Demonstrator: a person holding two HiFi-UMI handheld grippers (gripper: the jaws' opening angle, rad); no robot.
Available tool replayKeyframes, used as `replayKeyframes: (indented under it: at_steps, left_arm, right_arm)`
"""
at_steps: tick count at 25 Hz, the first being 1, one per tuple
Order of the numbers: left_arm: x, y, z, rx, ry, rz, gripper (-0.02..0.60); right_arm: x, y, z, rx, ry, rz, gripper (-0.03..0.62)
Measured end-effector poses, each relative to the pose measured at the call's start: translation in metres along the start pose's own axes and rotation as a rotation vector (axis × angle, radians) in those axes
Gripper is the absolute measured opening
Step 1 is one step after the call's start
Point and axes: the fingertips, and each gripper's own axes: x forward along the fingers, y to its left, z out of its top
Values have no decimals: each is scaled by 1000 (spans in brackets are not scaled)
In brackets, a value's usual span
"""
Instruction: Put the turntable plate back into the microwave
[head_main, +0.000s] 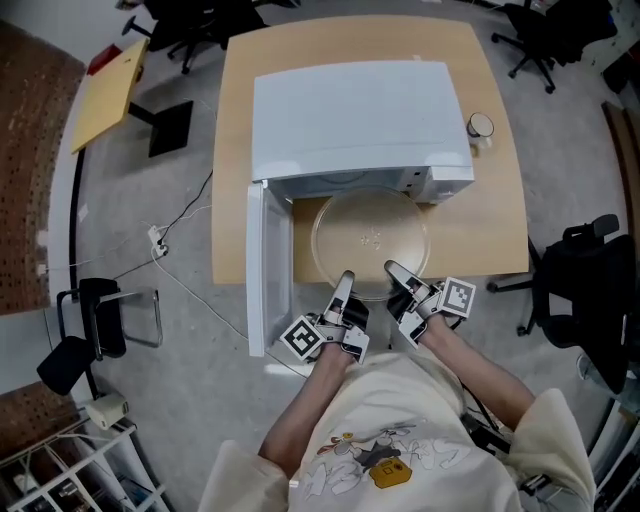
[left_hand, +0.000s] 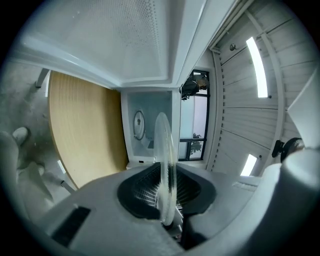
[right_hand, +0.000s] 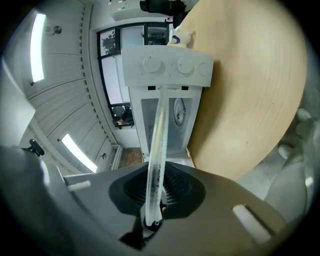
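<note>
The clear glass turntable plate (head_main: 370, 240) is held level in front of the open mouth of the white microwave (head_main: 350, 120), its far rim just under the opening. My left gripper (head_main: 345, 292) is shut on the plate's near-left rim and my right gripper (head_main: 399, 276) is shut on its near-right rim. In the left gripper view the plate (left_hand: 164, 155) runs edge-on out of the left gripper (left_hand: 167, 202) toward the microwave cavity (left_hand: 147, 125). The right gripper view shows the plate (right_hand: 157, 145) edge-on in the right gripper (right_hand: 152, 202), below the microwave's knob panel (right_hand: 170, 67).
The microwave door (head_main: 268, 270) hangs open at the left, past the wooden table (head_main: 500, 220) edge. A white cup (head_main: 481, 127) stands to the right of the microwave. Office chairs (head_main: 590, 290) and a floor cable (head_main: 170, 240) surround the table.
</note>
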Motion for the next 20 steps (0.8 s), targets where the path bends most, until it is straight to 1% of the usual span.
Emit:
replayKeyframes:
  at_steps: [4,7,11,15,17,18,20]
  left_arm:
    - [1,3,5,-17,-41,-3,40]
    - [9,9,19,-14,-87,6,40]
    - [33,26,43,-27,-133,0,41]
    - [50,34,62,-36,-195,-23,43]
    - [63,36,74,-47,-233,-37,44]
    - [68,38,78,-55,-249,-41,44]
    - [77,40,87,-45,-266,-43,44]
  right_arm:
    - [7,-1,2,-10,49,-16,40]
    - [22,-12,11,-27,78,-57,41]
    - [50,-29,34,-13,73,-73,41]
    - [69,-32,49,-18,80,-62,43]
    - [78,-31,52,9,87,-44,61]
    - [80,-31,52,19,92,-36,88]
    - [85,-35,50,15,99,-37,104]
